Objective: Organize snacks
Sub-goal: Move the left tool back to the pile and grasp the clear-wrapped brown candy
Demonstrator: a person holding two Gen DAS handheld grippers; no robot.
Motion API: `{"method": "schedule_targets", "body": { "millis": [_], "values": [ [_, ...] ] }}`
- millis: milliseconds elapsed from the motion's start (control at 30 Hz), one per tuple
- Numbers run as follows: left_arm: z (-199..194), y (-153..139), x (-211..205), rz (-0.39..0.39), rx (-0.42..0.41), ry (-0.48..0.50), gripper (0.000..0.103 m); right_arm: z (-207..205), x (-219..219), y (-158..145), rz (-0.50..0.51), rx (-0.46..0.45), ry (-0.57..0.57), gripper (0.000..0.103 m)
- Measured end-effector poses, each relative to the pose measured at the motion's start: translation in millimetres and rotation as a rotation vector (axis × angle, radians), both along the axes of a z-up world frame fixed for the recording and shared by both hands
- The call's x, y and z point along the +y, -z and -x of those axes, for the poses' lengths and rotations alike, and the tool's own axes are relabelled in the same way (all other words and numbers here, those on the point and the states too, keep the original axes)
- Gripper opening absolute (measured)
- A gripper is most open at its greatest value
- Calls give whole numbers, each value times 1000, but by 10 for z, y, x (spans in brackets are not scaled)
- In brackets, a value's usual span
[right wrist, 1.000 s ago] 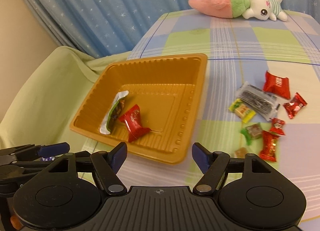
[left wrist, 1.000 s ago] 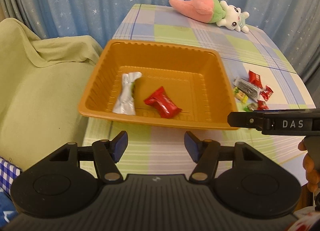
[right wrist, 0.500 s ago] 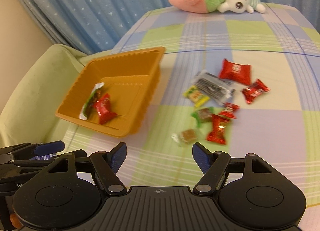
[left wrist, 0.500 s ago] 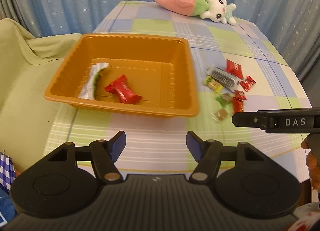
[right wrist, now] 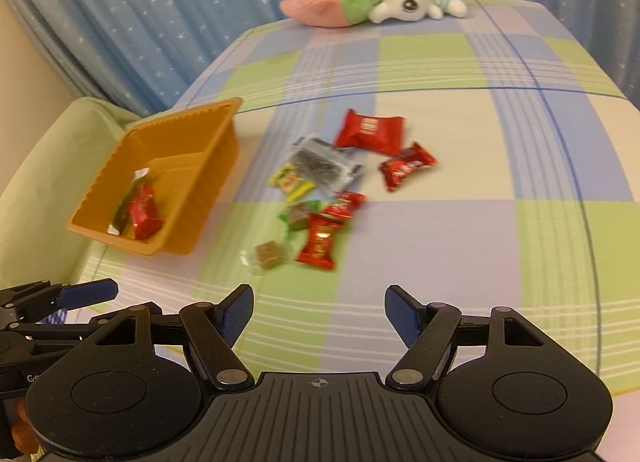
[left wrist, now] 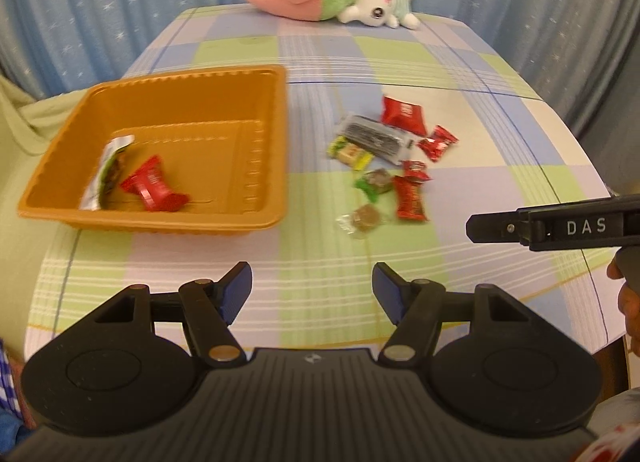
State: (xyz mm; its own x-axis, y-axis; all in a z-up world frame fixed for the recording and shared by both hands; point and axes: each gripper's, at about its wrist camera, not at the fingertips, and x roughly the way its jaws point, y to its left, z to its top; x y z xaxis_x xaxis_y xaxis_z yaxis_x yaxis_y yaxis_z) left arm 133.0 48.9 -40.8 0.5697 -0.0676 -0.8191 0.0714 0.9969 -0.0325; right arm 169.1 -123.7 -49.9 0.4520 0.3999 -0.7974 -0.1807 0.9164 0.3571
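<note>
Two snacks (left wrist: 136, 182) are lying in one orange tray (left wrist: 276, 150); eight more (right wrist: 324, 190) are sitting beside it on the worktop (right wrist: 480, 246). Both grippers (left wrist: 312, 288) (right wrist: 319, 312) are holding their jaws spread, pinching nothing.

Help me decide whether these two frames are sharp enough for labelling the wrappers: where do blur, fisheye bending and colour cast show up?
Left wrist view: motion smear on the orange tray and loose snacks; print unreadable, table edges bowed. Right wrist view: the snacks are smeared too, while the right gripper stays crisp. Both: warm yellowish cast, soft shadows, dark corner vignetting.
</note>
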Motion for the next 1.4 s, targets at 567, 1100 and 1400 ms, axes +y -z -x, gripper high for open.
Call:
{"method": "schedule_targets", "body": {
  "millis": [567,1100,1400],
  "values": [
    [-340,337,-507,-121,-14,131,57,-34,-520,131,-5,42,97,72],
    [-750,637,-667,-222,32,176,51,-244,-653,252,-5,81,140,72],
    [-882,687,-695,-228,37,189,45,-355,-681,300,-6,94,149,72]
  ]
}}
